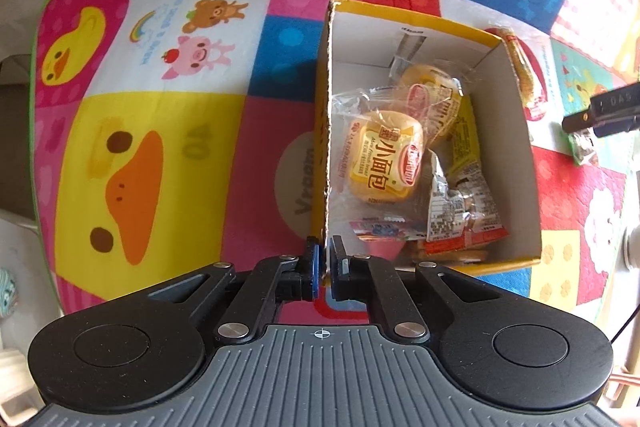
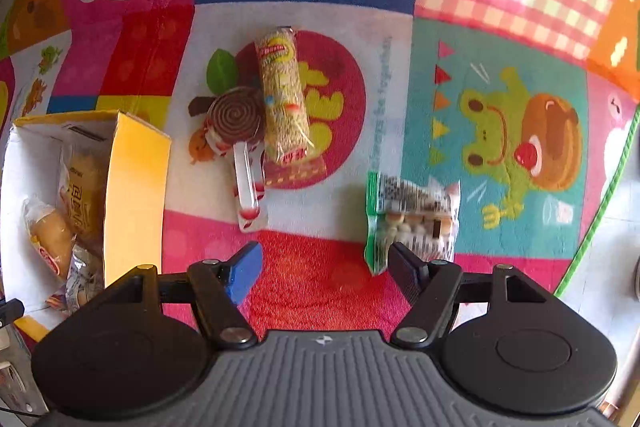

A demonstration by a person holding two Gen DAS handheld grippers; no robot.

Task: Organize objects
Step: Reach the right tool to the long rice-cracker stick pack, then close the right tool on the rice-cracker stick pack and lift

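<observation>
Box bottom partly hidden under snack pile; exact count inside unclear, two bread buns plain, plus several wrapped packets. Left gripper pinched shut on box's near corner wall. Right gripper jaws wide, empty, above mat. On mat outside box: one lollipop, one long cracker pack touching it, one biscuit bag, lower edge behind right finger.

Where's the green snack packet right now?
In the right wrist view the green snack packet lies flat on the mat, right of centre, just ahead of the right gripper's black finger, right of the lollipop, outside the yellow box.
</observation>
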